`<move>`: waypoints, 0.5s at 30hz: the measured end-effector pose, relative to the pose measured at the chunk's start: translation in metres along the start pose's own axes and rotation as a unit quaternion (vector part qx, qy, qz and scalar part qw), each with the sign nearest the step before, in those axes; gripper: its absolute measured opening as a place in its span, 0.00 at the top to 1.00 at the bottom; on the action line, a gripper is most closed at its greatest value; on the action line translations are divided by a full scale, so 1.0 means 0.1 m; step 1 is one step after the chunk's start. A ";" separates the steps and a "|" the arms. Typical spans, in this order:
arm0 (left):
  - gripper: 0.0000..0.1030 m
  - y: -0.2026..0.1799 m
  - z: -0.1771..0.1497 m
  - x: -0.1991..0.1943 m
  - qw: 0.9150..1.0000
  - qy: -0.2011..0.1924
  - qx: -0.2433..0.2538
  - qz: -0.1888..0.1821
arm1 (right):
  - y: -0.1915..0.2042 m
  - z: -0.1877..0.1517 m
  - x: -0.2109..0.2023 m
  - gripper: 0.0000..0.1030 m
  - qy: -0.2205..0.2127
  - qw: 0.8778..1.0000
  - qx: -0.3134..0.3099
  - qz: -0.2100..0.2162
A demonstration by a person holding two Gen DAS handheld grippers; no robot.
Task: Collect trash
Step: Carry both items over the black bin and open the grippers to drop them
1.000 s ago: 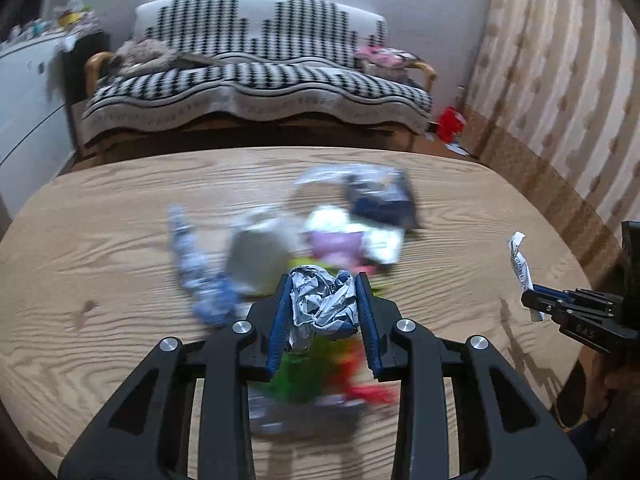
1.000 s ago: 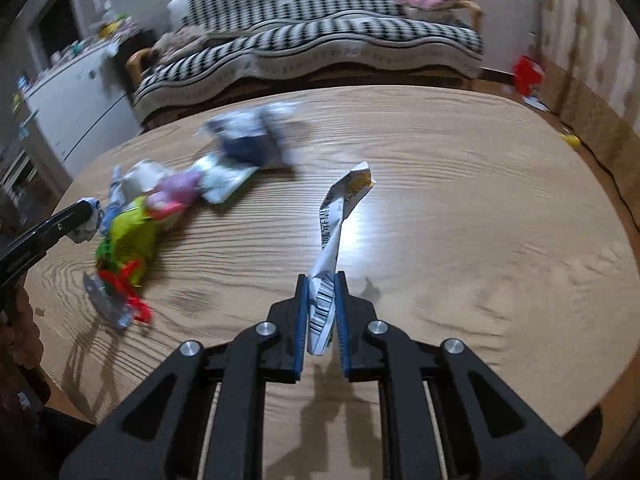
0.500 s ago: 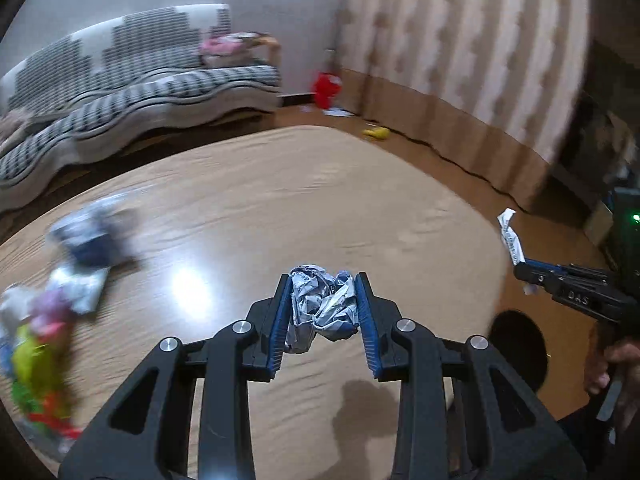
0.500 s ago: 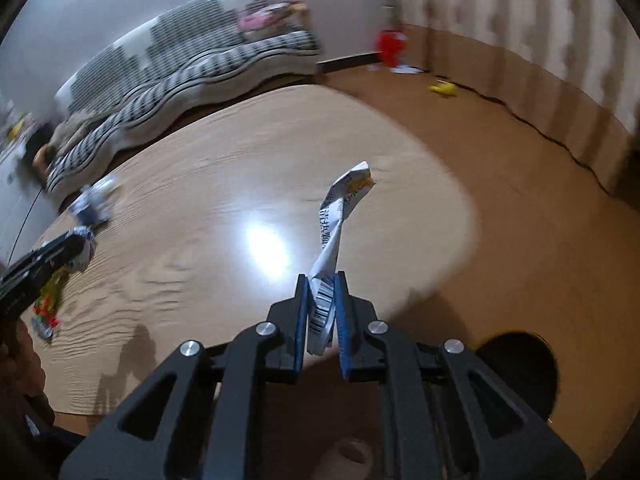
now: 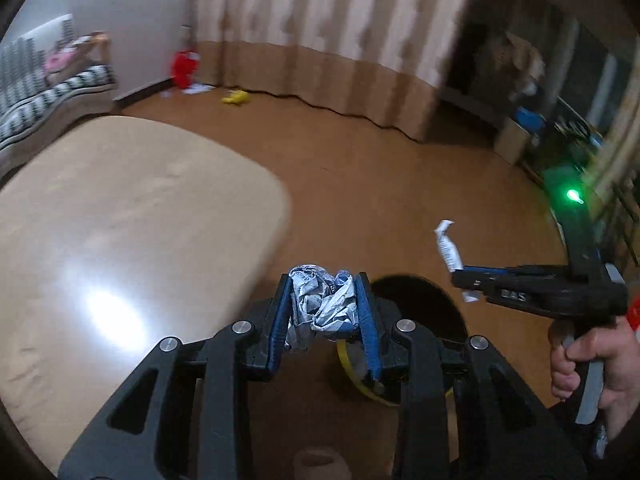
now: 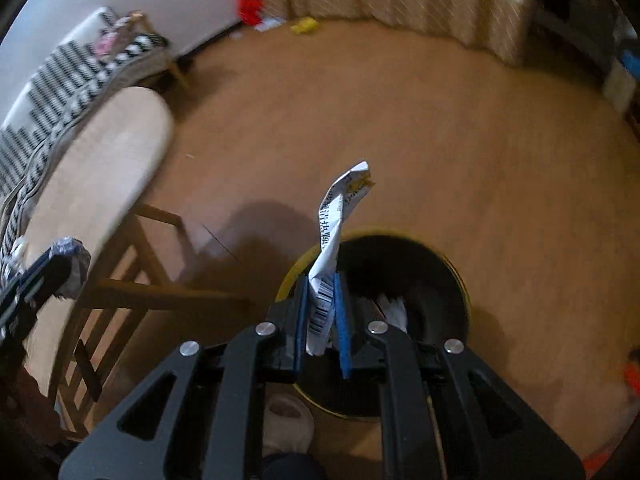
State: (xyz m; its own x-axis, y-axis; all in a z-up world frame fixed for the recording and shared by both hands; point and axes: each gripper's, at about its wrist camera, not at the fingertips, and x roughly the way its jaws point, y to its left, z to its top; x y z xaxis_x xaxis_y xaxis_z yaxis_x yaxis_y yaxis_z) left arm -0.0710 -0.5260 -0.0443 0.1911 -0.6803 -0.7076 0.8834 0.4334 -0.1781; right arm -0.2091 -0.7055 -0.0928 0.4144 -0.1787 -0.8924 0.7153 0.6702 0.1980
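Right wrist view: right gripper [image 6: 323,312] pinches a twisted barcode wrapper [image 6: 334,240] above the black bin [image 6: 440,276]; left gripper [image 5: 323,312] clamps a crumpled foil wad [image 5: 322,304].

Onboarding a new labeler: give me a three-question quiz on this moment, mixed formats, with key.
1. True or false: the left gripper is shut on a crumpled foil wrapper.
2. Multiple choice: what does the right gripper hold? A) a twisted white wrapper with a barcode B) a green bottle C) nothing
3. Short answer: what stands on the floor right under the right gripper, beside the wooden table?

Key
1. True.
2. A: the twisted white wrapper with a barcode is pinched between its fingers.
3. A round black trash bin with a yellow rim, some white trash already inside.
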 end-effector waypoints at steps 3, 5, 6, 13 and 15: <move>0.70 -0.18 -0.05 0.36 0.999 0.028 0.007 -0.020 | -0.28 -0.03 0.16 0.87 0.031 0.999 0.031 -0.001; 0.70 -0.29 -0.08 0.59 0.998 0.045 0.009 -0.032 | -0.42 -0.06 0.25 0.87 0.047 0.998 0.044 -0.007; 0.70 -0.33 -0.09 0.67 0.998 0.050 0.009 -0.035 | -0.48 -0.06 0.29 0.87 0.053 0.997 0.050 -0.009; 0.70 -0.54 -0.18 1.07 0.995 0.081 0.019 -0.054 | -0.52 -0.07 0.35 0.87 0.065 0.996 0.059 -0.016; 0.70 -0.56 -0.18 1.12 0.995 0.084 0.020 -0.056 | -0.48 -0.04 0.37 0.87 0.063 0.996 0.059 -0.020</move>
State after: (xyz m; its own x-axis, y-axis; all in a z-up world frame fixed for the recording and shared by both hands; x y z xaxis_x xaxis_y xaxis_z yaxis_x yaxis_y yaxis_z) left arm -0.1067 -0.6156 -0.1264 0.0185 -0.6127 -0.7901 0.9123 0.3338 -0.2374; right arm -0.2307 -0.7416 -0.1367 0.3156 -0.1066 -0.9429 0.7944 0.5731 0.2011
